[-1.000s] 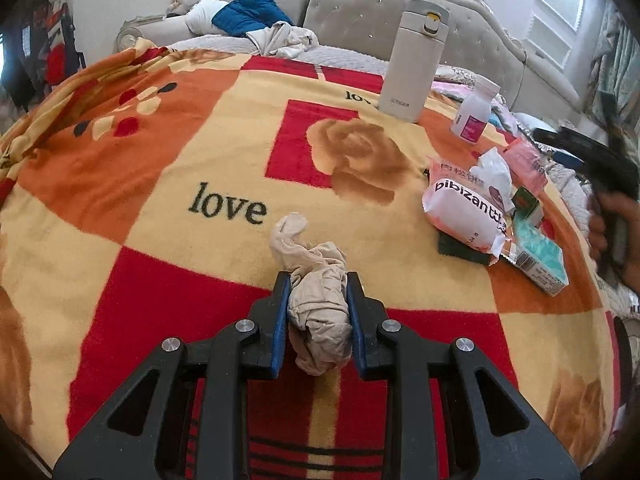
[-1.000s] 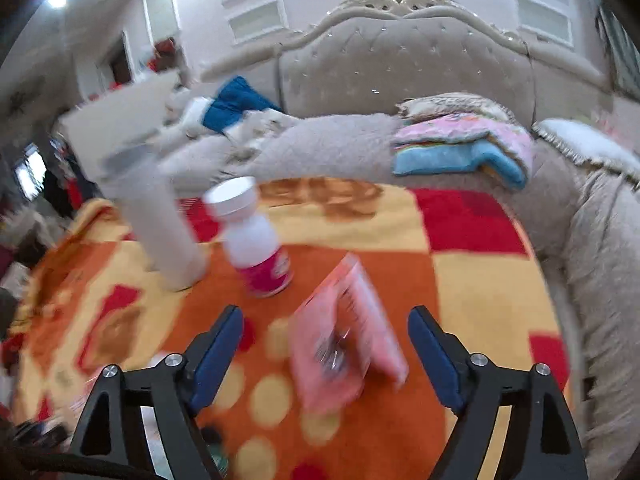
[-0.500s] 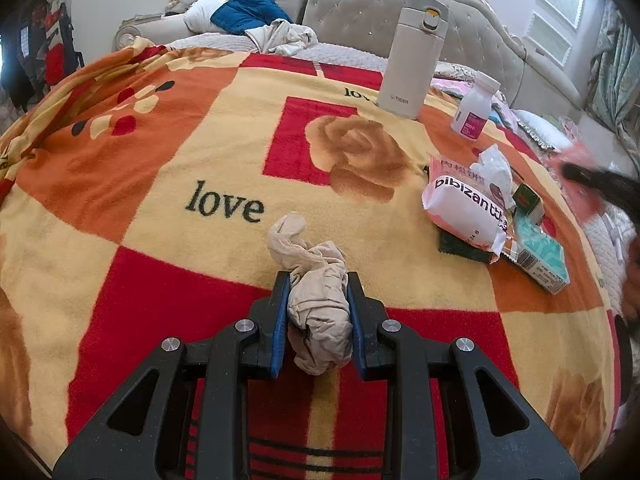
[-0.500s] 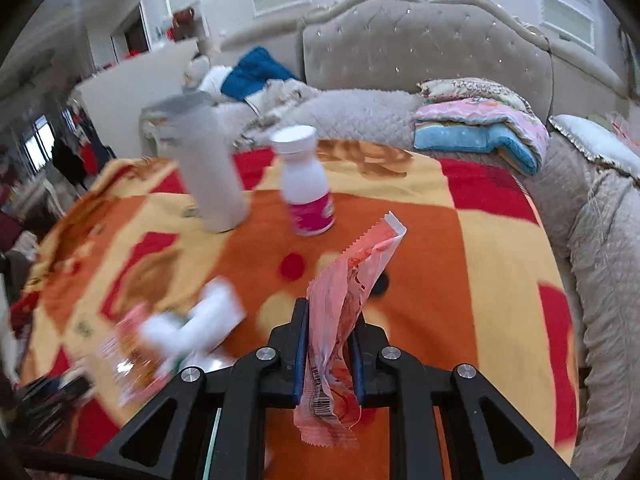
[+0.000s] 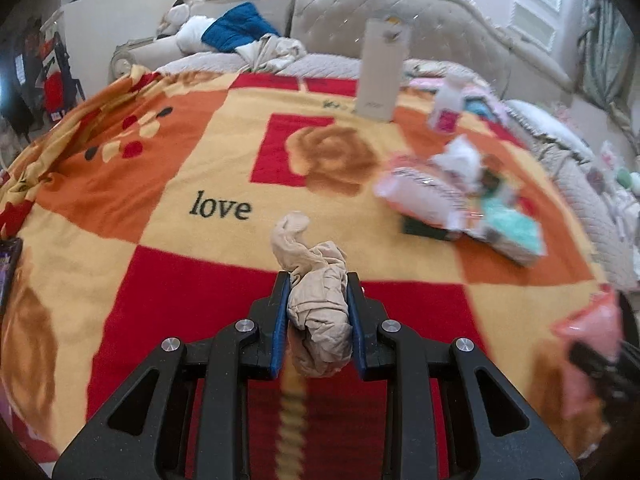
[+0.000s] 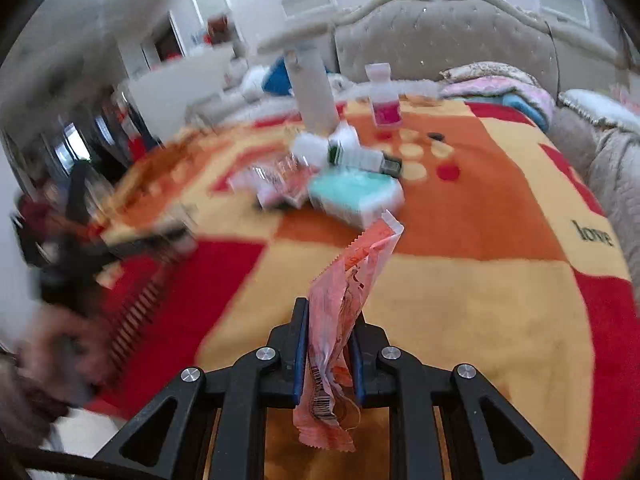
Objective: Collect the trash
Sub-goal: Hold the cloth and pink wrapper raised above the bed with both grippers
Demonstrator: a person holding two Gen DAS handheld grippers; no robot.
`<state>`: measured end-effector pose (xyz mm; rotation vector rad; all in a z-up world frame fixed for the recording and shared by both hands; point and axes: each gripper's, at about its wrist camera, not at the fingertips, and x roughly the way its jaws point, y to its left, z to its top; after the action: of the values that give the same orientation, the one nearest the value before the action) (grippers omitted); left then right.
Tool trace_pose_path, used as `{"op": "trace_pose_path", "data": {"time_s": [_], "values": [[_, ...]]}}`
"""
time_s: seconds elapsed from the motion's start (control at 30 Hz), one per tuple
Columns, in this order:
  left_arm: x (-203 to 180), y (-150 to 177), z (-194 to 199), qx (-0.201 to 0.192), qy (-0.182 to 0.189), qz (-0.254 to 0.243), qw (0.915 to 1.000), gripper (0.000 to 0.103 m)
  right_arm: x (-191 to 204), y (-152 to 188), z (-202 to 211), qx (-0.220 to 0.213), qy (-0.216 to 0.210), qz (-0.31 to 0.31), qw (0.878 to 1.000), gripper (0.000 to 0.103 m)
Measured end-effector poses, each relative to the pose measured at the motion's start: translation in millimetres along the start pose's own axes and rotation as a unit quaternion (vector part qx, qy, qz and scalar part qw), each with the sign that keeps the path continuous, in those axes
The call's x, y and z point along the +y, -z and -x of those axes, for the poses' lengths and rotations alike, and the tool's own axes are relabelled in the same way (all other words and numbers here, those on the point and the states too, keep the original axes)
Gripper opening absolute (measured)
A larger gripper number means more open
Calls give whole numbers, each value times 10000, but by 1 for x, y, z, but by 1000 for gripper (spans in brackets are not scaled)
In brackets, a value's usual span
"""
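My left gripper (image 5: 318,280) is shut on a crumpled beige stocking (image 5: 316,300), lifted just above the red, orange and yellow blanket (image 5: 180,272). My right gripper (image 6: 329,308) is shut on a pink snack wrapper (image 6: 352,276) that sticks up between its blue pads (image 6: 301,344). In the left wrist view, the wrapper (image 5: 588,336) and the right gripper show blurred at the lower right edge. In the right wrist view, the left gripper is a dark blur (image 6: 104,256) at the left. More litter lies in a heap (image 5: 452,196): a pink-white pack, white tissue and a teal box (image 6: 356,196).
A tall white flask (image 5: 382,68) and a small white bottle with a pink label (image 5: 446,106) stand at the blanket's far side. Folded cloths (image 6: 500,88) and a tufted headboard (image 6: 440,40) lie behind. A person's hand (image 6: 48,344) shows blurred at lower left.
The right gripper closed on the pink wrapper, lifted it and swept toward the near edge of the bed, closer to the left gripper. The left gripper drew back slightly with the stocking.
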<state>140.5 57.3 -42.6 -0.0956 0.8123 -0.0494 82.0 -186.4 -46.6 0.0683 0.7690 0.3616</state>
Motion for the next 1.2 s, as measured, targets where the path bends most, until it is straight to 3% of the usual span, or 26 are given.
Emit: {"op": "trace_pose_path", "data": {"time_s": [0.07, 0.5, 1.2], "values": [[-9, 7, 17, -28, 135, 15, 9999, 24, 5, 0, 5, -108, 51, 240, 9996, 17], [-43, 36, 77, -298, 200, -223, 9991, 24, -14, 3, 20, -282, 113, -168, 9994, 17], [-48, 43, 79, -135, 254, -230, 9993, 24, -18, 7, 36, -384, 268, -119, 9988, 17]]}}
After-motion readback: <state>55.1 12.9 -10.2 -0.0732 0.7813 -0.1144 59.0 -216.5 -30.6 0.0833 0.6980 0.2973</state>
